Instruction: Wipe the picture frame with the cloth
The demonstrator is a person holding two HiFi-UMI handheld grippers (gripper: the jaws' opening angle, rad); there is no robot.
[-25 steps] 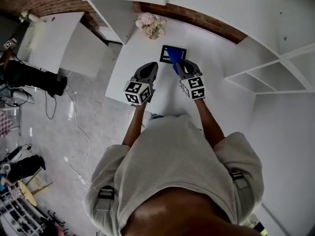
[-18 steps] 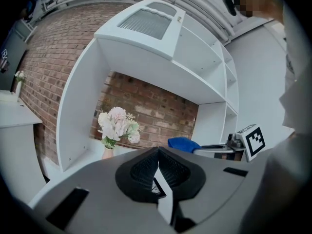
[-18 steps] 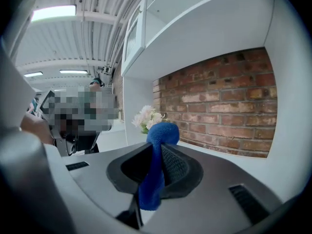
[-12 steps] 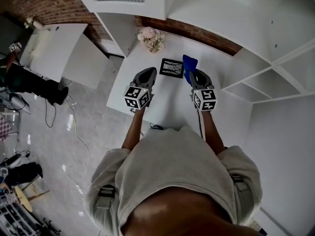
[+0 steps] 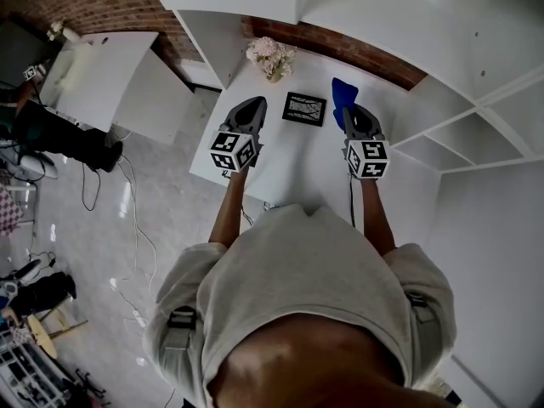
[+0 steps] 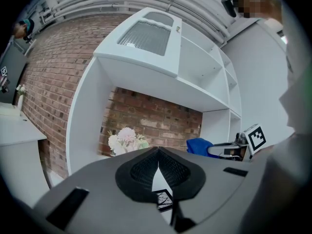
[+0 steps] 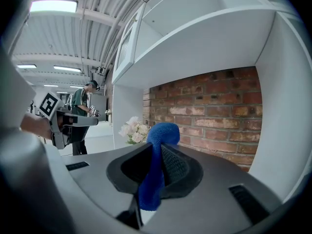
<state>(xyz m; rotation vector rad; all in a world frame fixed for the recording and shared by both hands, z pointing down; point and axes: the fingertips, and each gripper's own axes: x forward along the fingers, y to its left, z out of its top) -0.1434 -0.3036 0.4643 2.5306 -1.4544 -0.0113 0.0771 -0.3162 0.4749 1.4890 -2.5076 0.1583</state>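
A black picture frame (image 5: 304,109) lies flat on the white table (image 5: 297,164) between my two grippers. A corner of the frame (image 6: 163,199) shows below the left jaws. The blue cloth (image 5: 342,94) is pinched in my right gripper (image 5: 349,111), which is held right of the frame and apart from it. In the right gripper view the cloth (image 7: 157,165) hangs out between the closed jaws. My left gripper (image 5: 253,109) hovers left of the frame, jaws together with nothing in them.
A vase of pale flowers (image 5: 270,56) stands at the table's far left corner against the brick wall. White shelving (image 5: 476,126) rises to the right and behind. Cables and gear lie on the floor (image 5: 102,211) at left.
My right gripper has lifted the cloth off the frame and moved right, leaving the frame uncovered. The left gripper stayed left of the frame.
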